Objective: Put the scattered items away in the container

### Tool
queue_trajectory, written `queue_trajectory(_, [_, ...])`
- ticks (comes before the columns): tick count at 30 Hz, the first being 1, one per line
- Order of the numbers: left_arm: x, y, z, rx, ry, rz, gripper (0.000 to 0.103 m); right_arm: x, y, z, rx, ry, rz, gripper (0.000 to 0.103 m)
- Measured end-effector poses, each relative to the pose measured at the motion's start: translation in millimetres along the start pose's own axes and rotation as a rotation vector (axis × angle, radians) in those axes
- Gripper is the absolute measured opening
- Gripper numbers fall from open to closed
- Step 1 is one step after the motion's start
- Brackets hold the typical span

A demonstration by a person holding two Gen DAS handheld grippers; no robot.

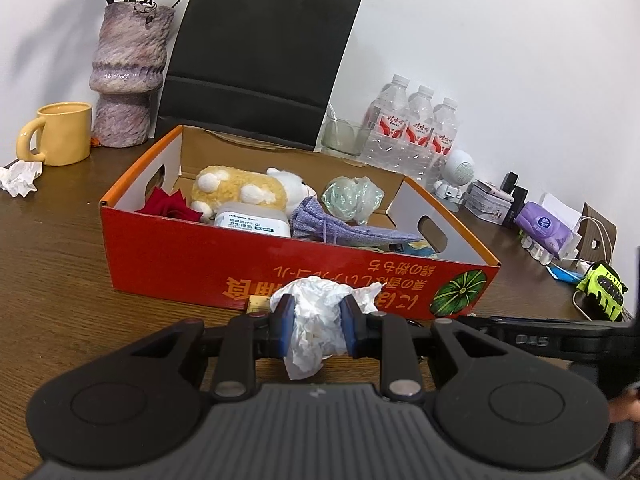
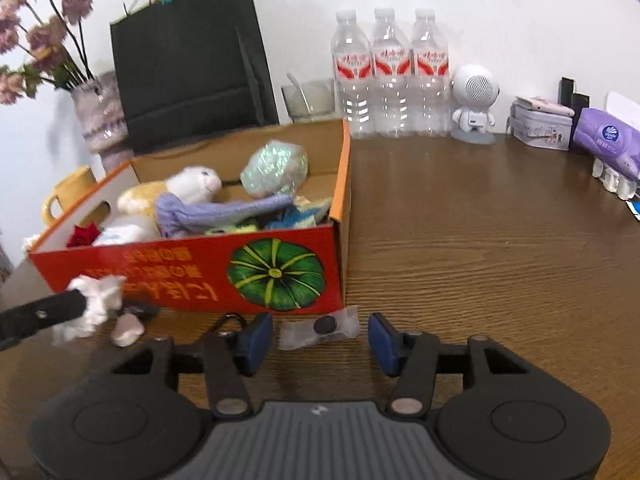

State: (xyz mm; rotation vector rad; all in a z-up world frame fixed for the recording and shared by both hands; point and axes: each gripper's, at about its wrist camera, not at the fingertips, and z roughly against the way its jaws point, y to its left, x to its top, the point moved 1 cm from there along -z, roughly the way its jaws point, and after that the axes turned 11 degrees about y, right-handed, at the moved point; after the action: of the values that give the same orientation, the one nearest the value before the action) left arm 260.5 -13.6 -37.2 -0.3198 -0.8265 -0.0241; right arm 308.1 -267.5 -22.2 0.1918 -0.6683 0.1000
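The wooden table (image 2: 480, 240) carries the red box (image 2: 192, 264), three water bottles (image 2: 390, 76), a mug (image 1: 60, 132) and what looks like a clear packet (image 2: 320, 328).

Wood-grain table (image 2: 480, 240), glossy printed cardboard box (image 1: 200, 264), crumpled white tissue (image 1: 316, 320), fuzzy plush toy (image 1: 240, 190).

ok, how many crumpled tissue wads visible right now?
2. One crumpled tissue is clamped in the left gripper in front of the red box. The second tissue lies on the table beside the yellow mug. Others may be hidden inside the box.
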Motion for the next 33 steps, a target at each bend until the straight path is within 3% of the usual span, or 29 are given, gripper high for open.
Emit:
queue_trajectory(5, [0, 2, 0, 0.0, 0.0, 0.005, 0.025, 0, 14, -10, -0.061, 0.009, 0.091, 0.054])
queue_trajectory(7, [0, 2, -1, 0.0, 0.002, 0.008, 0.025, -3, 17, -9, -0.056, 0.004, 0.115, 0.042])
queue_trajectory(9, [-1, 3, -1, -0.001, 0.004, 0.01, 0.025, -4, 18, -7, -0.048, 0.004, 0.125, 0.042])
queue_trajectory(11, [-1, 3, 0, -0.003, 0.002, 0.01, 0.025, -6, 19, -5, -0.045, 0.001, 0.133, 0.029])
queue_trajectory(15, [-1, 4, 2, -0.008, -0.002, 0.012, 0.025, -9, 20, 0, -0.04, 0.0, 0.145, 0.027])
queue_trajectory(16, [-1, 4, 2, -0.008, -0.003, 0.012, 0.025, -10, 20, 1, -0.04, -0.001, 0.147, 0.022])
queue_trajectory(17, [-1, 4, 2, -0.009, -0.003, 0.013, 0.025, -10, 20, 1, -0.038, -0.003, 0.145, 0.009])
queue_trajectory(18, [-1, 4, 3, -0.01, -0.004, 0.012, 0.025, -10, 19, 2, -0.031, -0.004, 0.141, 0.006])
queue_trajectory(24, [-2, 4, 5, -0.018, -0.009, 0.008, 0.025, -15, 20, 7, -0.013, -0.008, 0.143, 0.005])
queue_trajectory(33, [-4, 2, 29, -0.049, -0.052, 0.004, 0.025, -21, 21, 47, 0.034, -0.101, 0.134, 0.005])
